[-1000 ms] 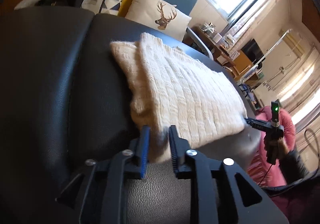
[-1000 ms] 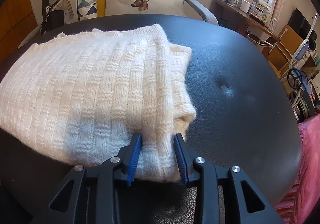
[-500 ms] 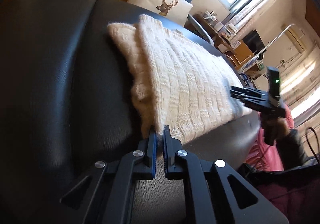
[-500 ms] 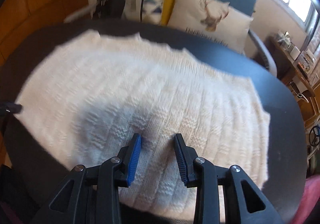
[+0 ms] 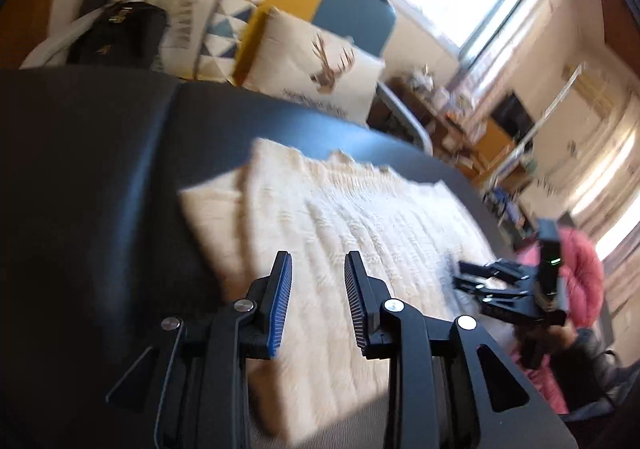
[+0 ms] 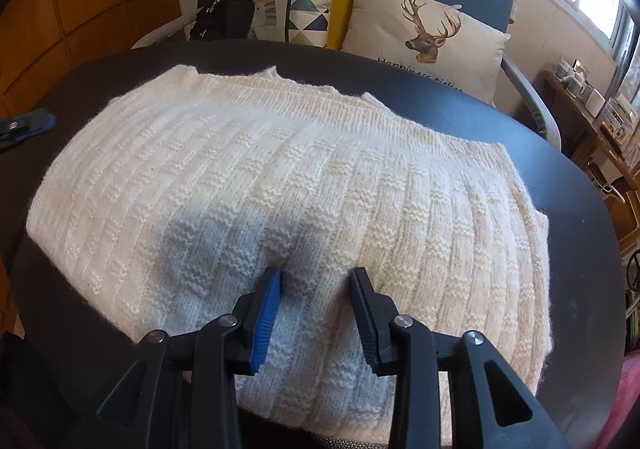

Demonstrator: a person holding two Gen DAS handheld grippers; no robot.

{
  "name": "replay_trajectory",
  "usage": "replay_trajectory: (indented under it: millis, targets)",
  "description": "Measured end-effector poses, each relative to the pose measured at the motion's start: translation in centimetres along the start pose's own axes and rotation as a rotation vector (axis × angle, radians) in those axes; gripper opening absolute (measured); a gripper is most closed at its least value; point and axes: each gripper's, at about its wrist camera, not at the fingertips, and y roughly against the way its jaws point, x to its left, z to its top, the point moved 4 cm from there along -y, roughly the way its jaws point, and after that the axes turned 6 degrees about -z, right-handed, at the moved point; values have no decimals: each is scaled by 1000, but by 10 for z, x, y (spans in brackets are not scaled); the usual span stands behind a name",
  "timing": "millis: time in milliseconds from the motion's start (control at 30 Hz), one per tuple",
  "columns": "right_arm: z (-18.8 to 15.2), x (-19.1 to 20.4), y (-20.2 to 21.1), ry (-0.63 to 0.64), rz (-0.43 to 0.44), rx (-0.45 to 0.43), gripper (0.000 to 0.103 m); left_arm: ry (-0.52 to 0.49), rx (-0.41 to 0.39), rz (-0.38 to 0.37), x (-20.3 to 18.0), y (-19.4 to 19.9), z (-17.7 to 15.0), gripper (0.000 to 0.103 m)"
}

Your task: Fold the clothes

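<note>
A cream knitted sweater lies folded flat on a black leather surface. My right gripper is open above the sweater's near middle, with nothing between its fingers. In the left wrist view the same sweater appears blurred, and my left gripper is open over its near end, holding nothing. The right gripper shows in that view at the sweater's far right edge. The tip of the left gripper shows at the left edge of the right wrist view.
Behind the black surface stands a sofa with a deer-print cushion, a triangle-patterned cushion and a black bag. A wooden desk with small items is at the right. A person's pink sleeve is beside the surface's edge.
My left gripper went from shut near the sweater's corner to open and moved over the sweater. My right gripper, open throughout, moved from the sweater's end to above its middle.
</note>
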Motion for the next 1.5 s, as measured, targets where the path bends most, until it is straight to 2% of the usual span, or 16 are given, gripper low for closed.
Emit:
replay_trajectory:
  millis: [100,233,367,467,533,600,667,767,867,967,1100,1133,1233,1367,1433,1500]
  targets:
    - [-2,-3,0,-17,17,-13,36,-17,82,138,13,-29,-6,27]
    - [-4,-5,2,-15,33,-15,37,25,69,141,19,-17,-6,25]
    - [14,-13,14,-53,75,-54,36,6,-19,95,11,1,21,25]
    - [35,-23,17,-102,94,-85,36,10,-4,97,14,-18,40,25]
    - [45,-32,6,-138,70,-82,36,14,66,154,18,-46,39,25]
    - [46,-42,-18,-192,46,-17,36,3,129,217,27,-67,30,25]
    - [43,-46,-30,-215,51,-15,37,-34,85,224,24,-66,26,25]
    - [39,-46,-33,-207,68,-47,37,-31,78,252,19,-58,28,25]
    - [40,-49,-17,-215,88,-68,37,-124,37,287,-6,-45,29,25]
    - [30,-68,-13,-238,31,-58,36,-198,22,275,-27,-46,24,25]
    - [11,-100,-16,-276,-71,-14,37,-232,119,337,-28,-78,9,26]
    - [6,-108,-19,-295,-73,0,39,-231,114,345,-26,-80,6,26]
    - [3,-125,-16,-386,39,-14,39,-166,85,293,-28,-68,18,26]
    - [26,-144,-6,-428,88,-89,39,-160,39,257,-30,-59,40,26]
    - [38,-151,-8,-446,106,-111,39,-166,47,286,-27,-66,48,26]
    - [48,-153,-21,-470,152,-94,39,-154,84,320,-18,-78,49,26]
